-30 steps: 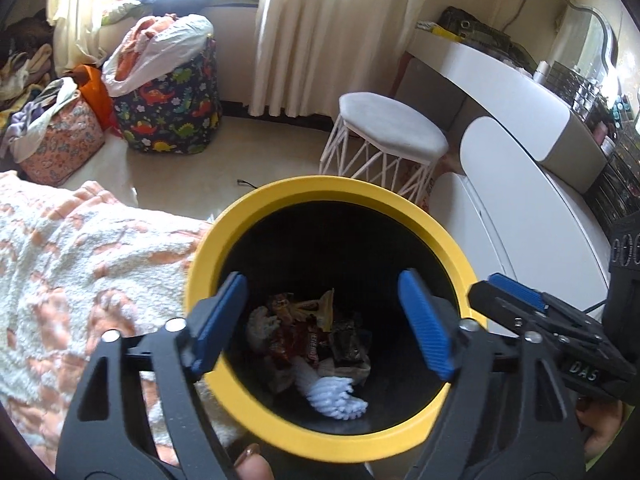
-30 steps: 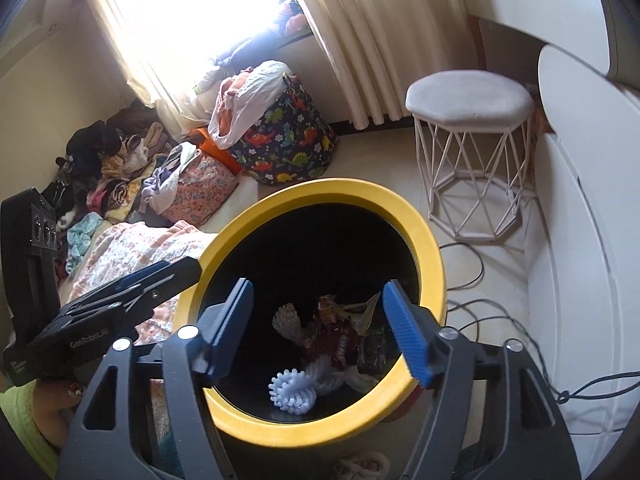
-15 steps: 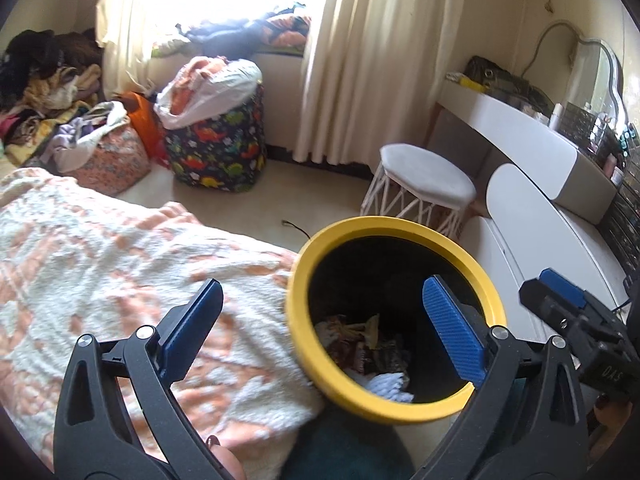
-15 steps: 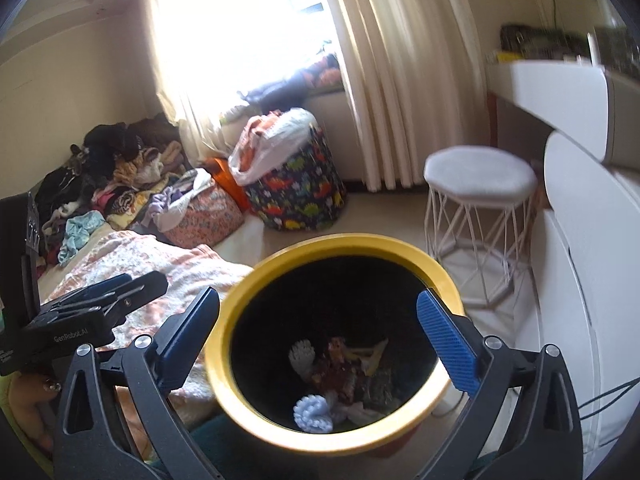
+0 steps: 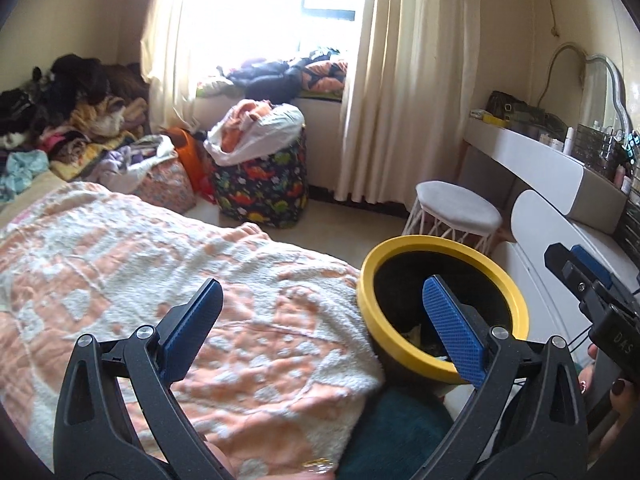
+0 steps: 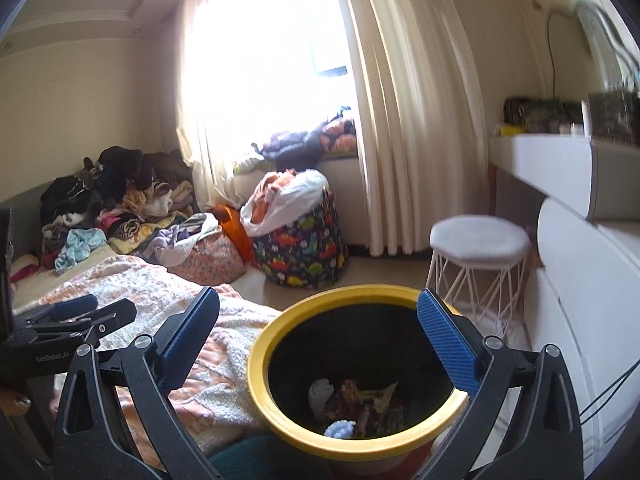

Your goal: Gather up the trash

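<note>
Both claws, left (image 5: 320, 328) and right (image 6: 320, 340), just spread wide, nothing in them | bin (image 6: 276, 344) sits by bed (image 5: 160, 264), near stool (image 6: 480, 240) | trash (image 6: 360, 400) down at its bottom

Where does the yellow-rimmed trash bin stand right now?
In the right wrist view, the trash bin stands low centre on the floor, between the blanket-covered bed and the white stool.
</note>
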`<action>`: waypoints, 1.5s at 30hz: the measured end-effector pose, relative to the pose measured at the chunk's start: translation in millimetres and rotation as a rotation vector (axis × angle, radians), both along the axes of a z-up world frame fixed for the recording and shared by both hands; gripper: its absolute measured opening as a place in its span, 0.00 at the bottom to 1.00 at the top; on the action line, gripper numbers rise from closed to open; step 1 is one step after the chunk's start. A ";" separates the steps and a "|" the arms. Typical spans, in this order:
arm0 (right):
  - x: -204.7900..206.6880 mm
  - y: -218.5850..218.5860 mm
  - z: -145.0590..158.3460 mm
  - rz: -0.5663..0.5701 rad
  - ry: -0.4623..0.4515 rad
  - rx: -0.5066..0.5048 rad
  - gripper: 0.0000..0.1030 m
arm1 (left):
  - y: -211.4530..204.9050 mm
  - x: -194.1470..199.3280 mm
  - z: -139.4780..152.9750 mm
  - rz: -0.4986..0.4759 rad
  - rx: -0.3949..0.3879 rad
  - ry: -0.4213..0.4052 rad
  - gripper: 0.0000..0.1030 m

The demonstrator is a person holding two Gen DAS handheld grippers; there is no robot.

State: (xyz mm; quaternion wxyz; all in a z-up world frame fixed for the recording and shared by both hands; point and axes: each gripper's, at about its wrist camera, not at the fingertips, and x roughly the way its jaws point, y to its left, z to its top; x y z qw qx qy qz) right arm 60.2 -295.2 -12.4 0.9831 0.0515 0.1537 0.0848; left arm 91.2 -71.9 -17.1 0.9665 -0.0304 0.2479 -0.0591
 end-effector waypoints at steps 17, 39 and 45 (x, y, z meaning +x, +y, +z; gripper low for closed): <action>-13.7 9.2 -5.9 -0.008 -0.022 -0.022 0.94 | 8.0 -20.9 -4.0 0.014 -0.004 -0.046 0.89; -15.9 6.4 -5.9 -0.019 -0.022 -0.007 0.94 | 11.3 -22.0 0.6 0.031 -0.002 -0.058 0.89; -15.9 6.1 -6.3 -0.019 -0.022 -0.007 0.94 | 11.7 -22.8 0.6 0.027 -0.003 -0.060 0.89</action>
